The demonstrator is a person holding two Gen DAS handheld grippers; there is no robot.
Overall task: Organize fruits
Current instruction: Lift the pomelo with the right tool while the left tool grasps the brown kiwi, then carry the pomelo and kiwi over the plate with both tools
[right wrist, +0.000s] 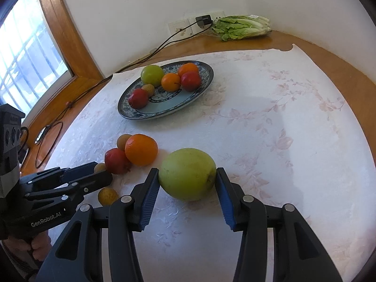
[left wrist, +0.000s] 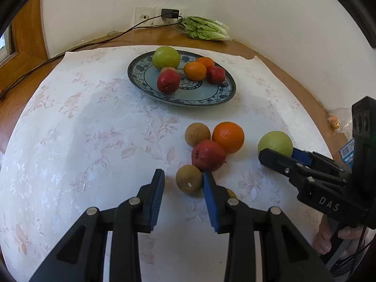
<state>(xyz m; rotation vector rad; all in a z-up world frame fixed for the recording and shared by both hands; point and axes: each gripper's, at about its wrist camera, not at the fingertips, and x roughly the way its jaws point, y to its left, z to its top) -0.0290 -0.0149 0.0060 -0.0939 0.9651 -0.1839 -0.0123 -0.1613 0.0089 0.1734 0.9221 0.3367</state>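
Observation:
A blue patterned plate at the back holds a green apple, two oranges, two red fruits and a small brown one. Loose on the cloth lie an orange, a red fruit and a brown fruit. My left gripper straddles another small brown fruit. Its right pad touches the fruit and a gap shows at the left pad. A yellowish fruit lies just beside it. My right gripper is shut on a large green apple resting on the cloth.
A white flowered cloth covers the round wooden table. Lettuce lies at the back by the wall, beside a plugged-in charger whose cable runs off left. A window frame stands at the left. A plastic bag sits at the right rim.

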